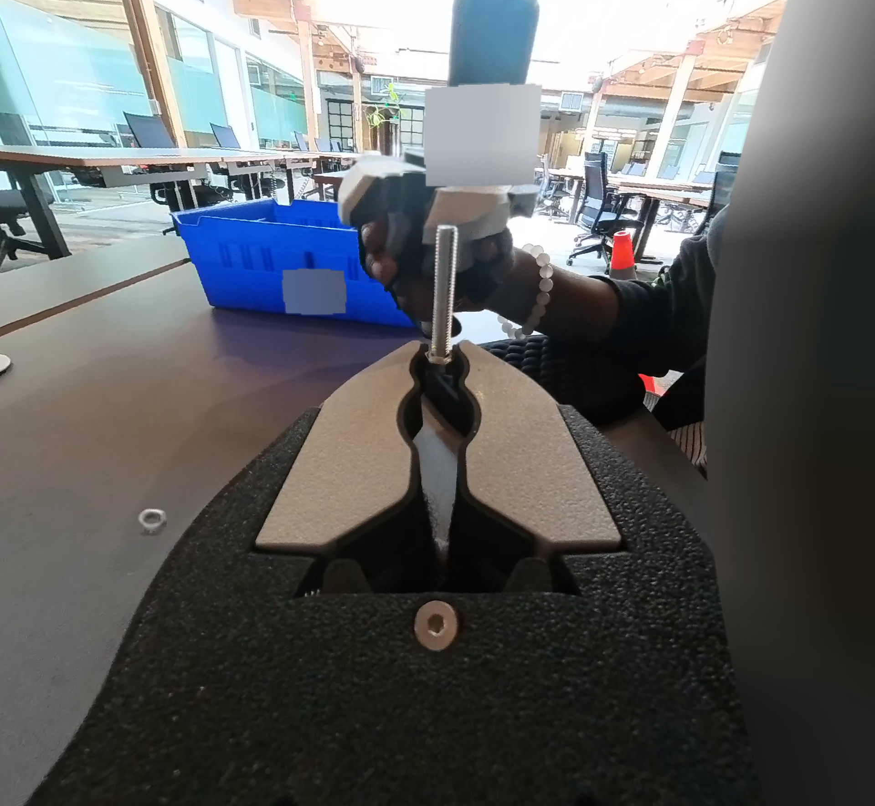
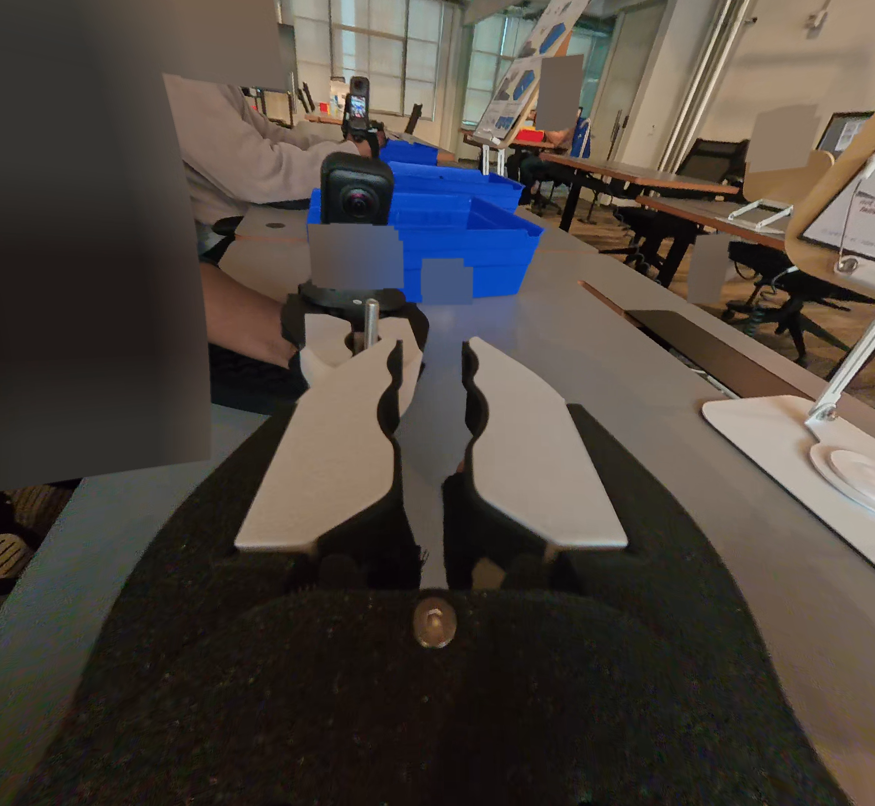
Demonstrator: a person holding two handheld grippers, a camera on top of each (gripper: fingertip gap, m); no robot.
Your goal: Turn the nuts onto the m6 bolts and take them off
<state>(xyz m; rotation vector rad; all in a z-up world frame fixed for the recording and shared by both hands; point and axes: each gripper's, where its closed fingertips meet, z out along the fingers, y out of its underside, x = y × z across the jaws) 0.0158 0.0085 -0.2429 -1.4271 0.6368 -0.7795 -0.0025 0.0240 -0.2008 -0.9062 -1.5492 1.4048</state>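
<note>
Risks, nearest first. Left gripper (image 1: pixel 440 352) is clamped on the bolt (image 1: pixel 444 281) by its head only, shaft standing straight up past the tips; any side load while threading could tip it or twist it out. Right gripper (image 2: pixel 431 352) has its jaws apart, nothing between them, and sits just right of the bolt (so no nut in hand). Only nut (image 1: pixel 152 519) I see lies on the table (image 1: pixel 118 381), well left of the left jaws; flat, thin, easy to fumble or start cross-threaded.
</note>
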